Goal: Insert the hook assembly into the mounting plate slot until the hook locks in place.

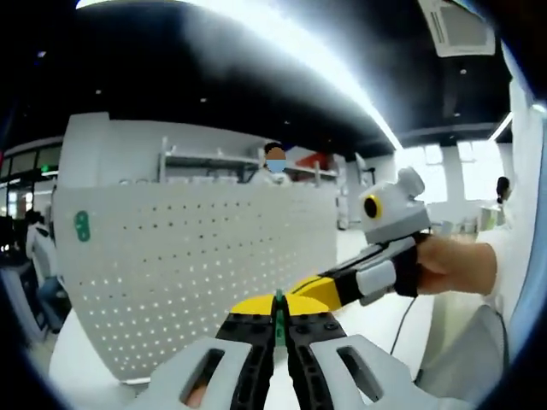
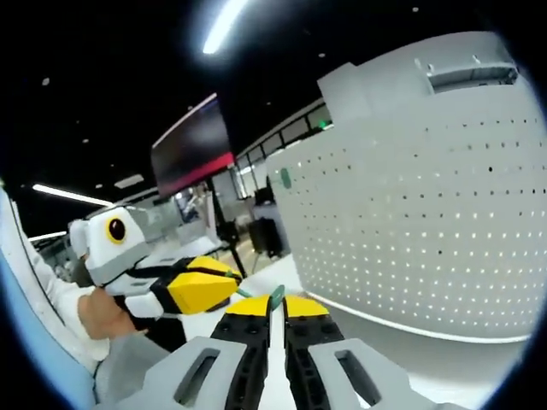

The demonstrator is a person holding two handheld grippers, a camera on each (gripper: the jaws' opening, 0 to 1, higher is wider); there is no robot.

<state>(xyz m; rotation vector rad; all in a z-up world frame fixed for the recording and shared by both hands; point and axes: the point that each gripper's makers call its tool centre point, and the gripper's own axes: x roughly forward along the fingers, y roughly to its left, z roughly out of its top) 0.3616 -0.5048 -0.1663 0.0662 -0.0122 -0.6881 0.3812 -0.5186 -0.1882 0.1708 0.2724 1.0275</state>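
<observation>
A white perforated mounting plate (image 1: 197,265) stands upright on the table, and it appears again at the right of the right gripper view (image 2: 427,213). A small green part (image 1: 82,225) sits on its upper left face (image 2: 285,178). My left gripper (image 1: 278,307) is shut on a thin green hook piece (image 1: 278,314), just in front of the plate. My right gripper (image 2: 275,304) is also shut on a thin green hook piece (image 2: 276,295). The two grippers meet tip to tip: the right gripper (image 1: 309,287) comes in from the right, the left gripper (image 2: 231,289) from the left.
A hand (image 1: 457,265) holds the right gripper, with a cable hanging below it. The white tabletop (image 2: 410,350) runs along the plate's foot. Shelving and a person (image 1: 273,166) are behind the plate; another person (image 1: 38,243) sits at far left.
</observation>
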